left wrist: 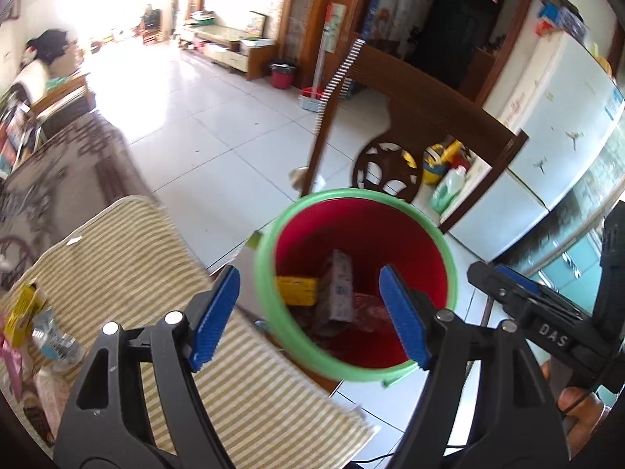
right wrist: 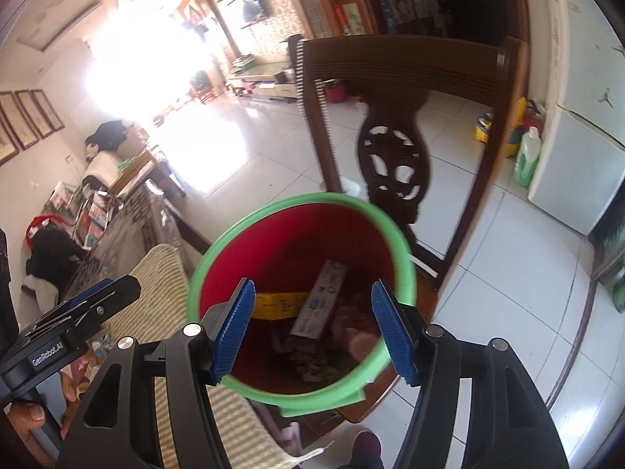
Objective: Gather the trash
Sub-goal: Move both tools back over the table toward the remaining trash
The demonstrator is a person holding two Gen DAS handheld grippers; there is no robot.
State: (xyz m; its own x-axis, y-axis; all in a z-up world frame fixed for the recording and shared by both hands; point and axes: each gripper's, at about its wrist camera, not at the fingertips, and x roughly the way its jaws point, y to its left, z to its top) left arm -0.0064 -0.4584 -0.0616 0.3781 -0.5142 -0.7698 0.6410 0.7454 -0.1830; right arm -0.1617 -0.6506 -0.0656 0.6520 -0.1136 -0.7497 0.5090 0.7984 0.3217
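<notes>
Both my left hand-held gripper and right hand-held gripper hang open and empty over the red trash bin, so next I fetch the wrappers by the tabletop's left edge.

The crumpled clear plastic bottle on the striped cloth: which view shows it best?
The left wrist view: the crumpled clear plastic bottle lies in plain sight on the striped cloth. In the right wrist view the left gripper almost wholly hides that spot.

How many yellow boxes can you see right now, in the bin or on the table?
2. One yellow box lies inside the red bin, left of the pale carton. The other sits on the striped tablecloth at far left. More may be hidden under the trash.
</notes>
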